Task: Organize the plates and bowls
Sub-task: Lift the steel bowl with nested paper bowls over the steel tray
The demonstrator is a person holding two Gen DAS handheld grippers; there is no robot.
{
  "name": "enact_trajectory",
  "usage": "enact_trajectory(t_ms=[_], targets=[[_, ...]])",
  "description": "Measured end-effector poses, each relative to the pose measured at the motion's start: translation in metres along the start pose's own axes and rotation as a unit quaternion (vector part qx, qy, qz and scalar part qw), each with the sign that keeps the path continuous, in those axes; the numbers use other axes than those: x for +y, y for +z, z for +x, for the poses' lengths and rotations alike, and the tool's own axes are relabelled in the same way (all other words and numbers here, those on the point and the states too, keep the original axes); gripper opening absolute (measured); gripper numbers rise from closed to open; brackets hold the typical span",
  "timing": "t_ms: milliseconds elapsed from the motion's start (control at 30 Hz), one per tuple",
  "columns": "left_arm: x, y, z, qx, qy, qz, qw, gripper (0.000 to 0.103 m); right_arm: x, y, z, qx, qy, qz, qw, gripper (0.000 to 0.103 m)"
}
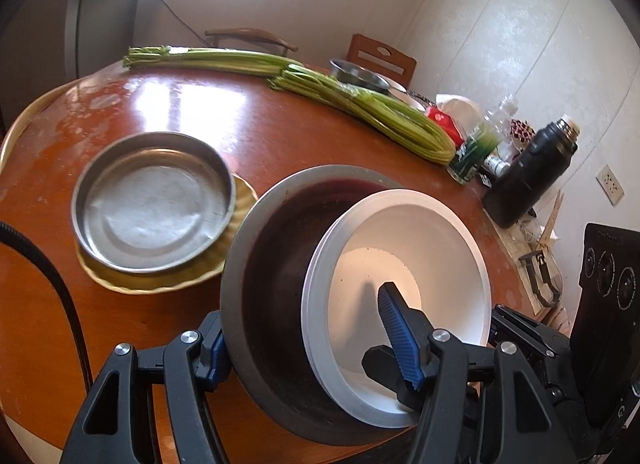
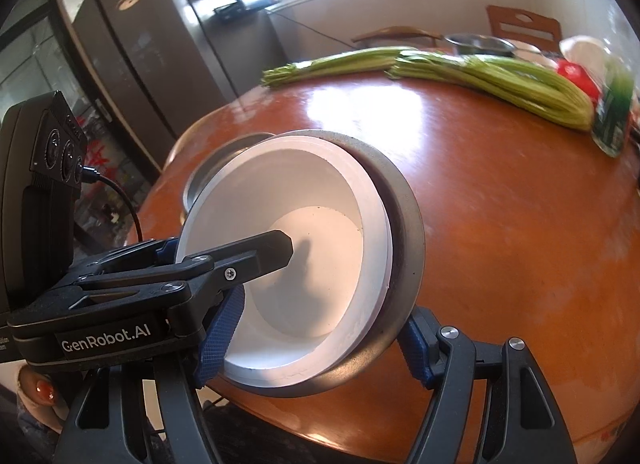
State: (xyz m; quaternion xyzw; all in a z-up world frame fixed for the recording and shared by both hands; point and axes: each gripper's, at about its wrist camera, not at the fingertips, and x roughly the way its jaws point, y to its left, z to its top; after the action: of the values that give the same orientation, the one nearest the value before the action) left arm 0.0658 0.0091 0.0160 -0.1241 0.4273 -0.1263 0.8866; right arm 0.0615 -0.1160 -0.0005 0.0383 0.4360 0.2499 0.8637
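Left tongs [image 1: 316,328] closed across the near rims of a nested stack: one blue pad outside the grey metal bowl [image 1: 272,264], the other inside the white bowls [image 1: 400,248]. Right tongs [image 2: 324,328] grip the same stack from its opposite side, one pad inside the white bowls, one outside the metal rim. Stack is tilted, held just above the round wooden worktop [image 1: 192,111]. To its left, a shallow metal pan [image 1: 154,201] rests on a yellow plate [image 1: 168,284]. Celery bundles [image 1: 360,103] lie at the far edge.
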Motion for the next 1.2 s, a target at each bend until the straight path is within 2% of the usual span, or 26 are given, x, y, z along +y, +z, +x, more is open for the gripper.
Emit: enact_trajectory(t_ms=[667, 1200], targets=[[0.071, 0.032, -0.025, -0.038, 0.013, -0.038, 0.9985, 0.064, 0.056, 0.048, 0.044, 0.001, 0.005, -0.044, 0.999, 0.075], [0.113, 0.059, -0.015, -0.034, 0.031, -0.054, 0.9975, 0.064, 0.073, 0.076, 0.087, 0.019, 0.021, -0.046, 0.999, 0.074]])
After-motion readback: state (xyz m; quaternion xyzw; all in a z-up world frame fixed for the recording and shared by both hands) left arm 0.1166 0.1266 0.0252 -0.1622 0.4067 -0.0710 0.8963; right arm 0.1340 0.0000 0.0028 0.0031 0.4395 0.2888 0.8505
